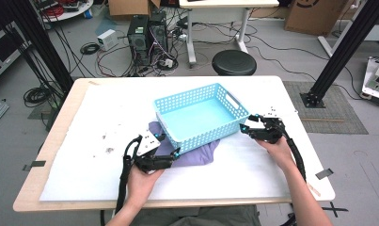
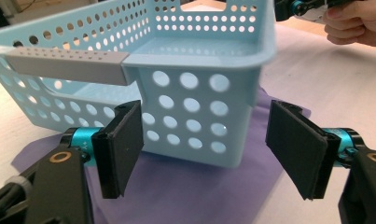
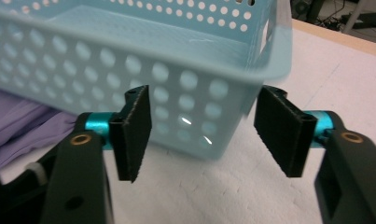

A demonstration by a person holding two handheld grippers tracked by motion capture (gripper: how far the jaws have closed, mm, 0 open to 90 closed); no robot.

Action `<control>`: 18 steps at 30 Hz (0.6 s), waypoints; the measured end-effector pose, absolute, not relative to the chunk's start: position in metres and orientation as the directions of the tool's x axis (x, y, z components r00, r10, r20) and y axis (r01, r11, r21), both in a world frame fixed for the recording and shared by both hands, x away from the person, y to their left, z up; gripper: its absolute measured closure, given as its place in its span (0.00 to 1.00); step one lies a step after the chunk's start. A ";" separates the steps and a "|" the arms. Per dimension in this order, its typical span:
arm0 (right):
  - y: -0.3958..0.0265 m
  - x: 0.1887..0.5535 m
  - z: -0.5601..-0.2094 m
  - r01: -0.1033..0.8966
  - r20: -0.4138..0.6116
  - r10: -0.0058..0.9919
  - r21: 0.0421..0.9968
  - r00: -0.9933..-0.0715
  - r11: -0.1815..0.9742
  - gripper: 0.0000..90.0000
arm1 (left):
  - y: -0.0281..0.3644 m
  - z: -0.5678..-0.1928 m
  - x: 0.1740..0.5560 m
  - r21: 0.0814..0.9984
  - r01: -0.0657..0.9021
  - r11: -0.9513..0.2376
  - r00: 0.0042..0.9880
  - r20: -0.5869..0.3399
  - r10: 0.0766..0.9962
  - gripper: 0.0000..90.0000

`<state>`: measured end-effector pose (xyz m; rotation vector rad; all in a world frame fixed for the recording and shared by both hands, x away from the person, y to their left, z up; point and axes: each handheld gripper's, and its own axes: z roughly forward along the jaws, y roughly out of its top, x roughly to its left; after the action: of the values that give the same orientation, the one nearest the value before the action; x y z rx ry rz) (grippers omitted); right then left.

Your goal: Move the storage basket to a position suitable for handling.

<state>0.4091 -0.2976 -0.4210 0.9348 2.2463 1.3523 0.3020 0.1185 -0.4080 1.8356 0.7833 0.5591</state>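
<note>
A light blue perforated basket (image 1: 201, 113) stands empty in the middle of the table, partly on a purple cloth (image 1: 199, 154). My left gripper (image 1: 169, 144) is at the basket's near left corner, over the cloth. In the left gripper view the gripper (image 2: 204, 126) is open, with the basket (image 2: 195, 88) corner just ahead of the pads and the cloth (image 2: 185, 191) below. My right gripper (image 1: 249, 122) is at the basket's right corner. In the right gripper view that gripper (image 3: 202, 123) is open, the basket (image 3: 176, 79) corner lies between its pads untouched, and the cloth (image 3: 17, 121) shows at left.
A white sheet (image 1: 98, 165) covers the wooden table (image 1: 32, 188). A grey strip (image 2: 66, 67) sits on the basket's rim. Beyond the far edge stand a black stool (image 1: 233, 62), computer towers (image 1: 147, 37) with cables, and black frame posts (image 1: 347, 47).
</note>
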 end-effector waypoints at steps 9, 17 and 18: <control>-0.292 0.412 -0.420 0.334 0.017 0.676 0.879 -0.736 0.340 0.49 | 0.115 -0.405 0.312 0.925 0.267 -0.270 0.634 0.042 0.772 0.33; -0.279 0.400 -0.413 0.274 -0.057 0.669 0.884 -0.741 0.379 0.54 | 0.135 -0.396 0.331 0.927 0.309 -0.213 0.623 -0.028 0.781 0.39; -0.278 0.399 -0.412 0.273 -0.060 0.669 0.883 -0.741 0.382 0.54 | 0.136 -0.395 0.334 0.925 0.317 -0.210 0.625 -0.038 0.779 0.39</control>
<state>0.3991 -0.2778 -0.4121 0.8136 2.2379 1.3142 0.3339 0.1361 -0.3949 1.7916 0.8875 0.5467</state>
